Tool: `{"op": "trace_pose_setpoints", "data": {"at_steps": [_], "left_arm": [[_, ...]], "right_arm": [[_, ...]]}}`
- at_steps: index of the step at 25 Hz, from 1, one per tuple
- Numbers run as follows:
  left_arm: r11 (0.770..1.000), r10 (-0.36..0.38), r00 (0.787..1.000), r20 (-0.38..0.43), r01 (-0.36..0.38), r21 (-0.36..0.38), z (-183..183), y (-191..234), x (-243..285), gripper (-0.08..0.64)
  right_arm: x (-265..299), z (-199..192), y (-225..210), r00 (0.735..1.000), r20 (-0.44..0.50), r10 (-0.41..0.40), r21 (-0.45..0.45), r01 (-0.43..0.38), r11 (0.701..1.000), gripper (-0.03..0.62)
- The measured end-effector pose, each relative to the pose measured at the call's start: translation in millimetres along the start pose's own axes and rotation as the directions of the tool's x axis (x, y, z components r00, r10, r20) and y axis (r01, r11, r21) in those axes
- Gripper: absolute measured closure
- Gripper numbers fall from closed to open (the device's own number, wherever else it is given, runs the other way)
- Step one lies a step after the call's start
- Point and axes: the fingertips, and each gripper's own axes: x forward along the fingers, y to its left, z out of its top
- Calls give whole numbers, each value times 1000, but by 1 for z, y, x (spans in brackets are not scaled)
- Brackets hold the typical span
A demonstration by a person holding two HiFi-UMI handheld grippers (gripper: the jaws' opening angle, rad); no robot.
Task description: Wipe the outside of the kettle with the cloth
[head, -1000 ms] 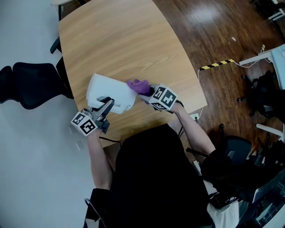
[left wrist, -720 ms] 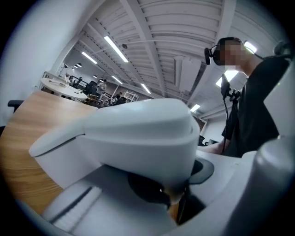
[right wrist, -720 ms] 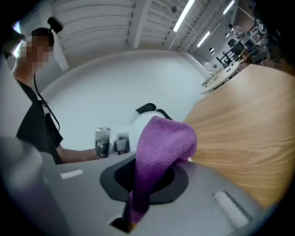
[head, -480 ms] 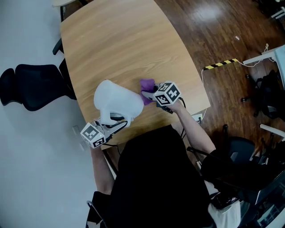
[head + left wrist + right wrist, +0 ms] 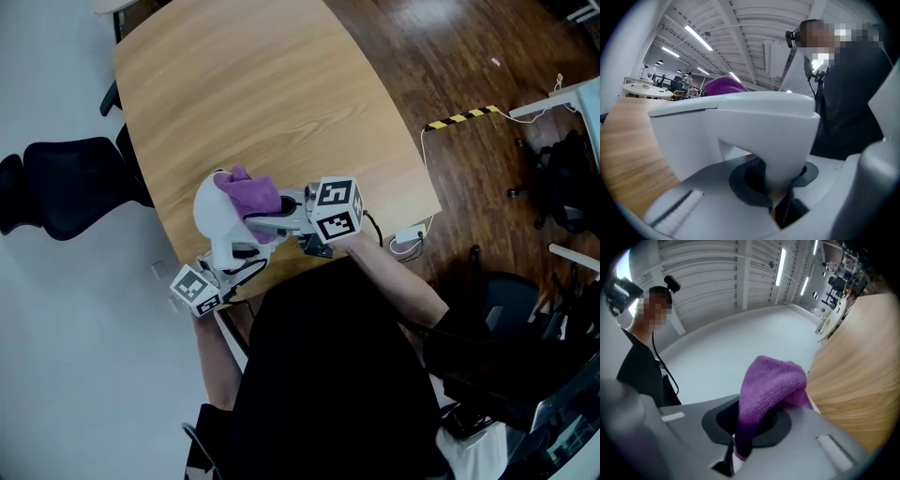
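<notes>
Cloth (image 5: 251, 195) over white kettle (image 5: 208, 219)

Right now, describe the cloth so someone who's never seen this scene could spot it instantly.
Start at the wooden table: at its near edge, in front of the person, is a white kettle. Over the kettle's top is a bunched cloth, pinched in the right hand-held gripper. It is the only purple, fuzzy thing there; everything around it is white, grey or wood.

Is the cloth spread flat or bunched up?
Bunched up: the purple cloth is a wad pinched in the right gripper, over the kettle.
</notes>
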Motion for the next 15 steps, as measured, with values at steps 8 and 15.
{"op": "trace_pose_setpoints", "data": {"at_steps": [8,15], "left_arm": [[988,75,987,145,-54,-145,-7,32,-24,163],[996,25,997,69,-19,-88,-19,23,-21,158]], "right_arm": [[-78,-162,-110,848,-398,-350,-45,363,931,569],[-75,-73,-98,970,-123,-208,220,231,948,569]]}}
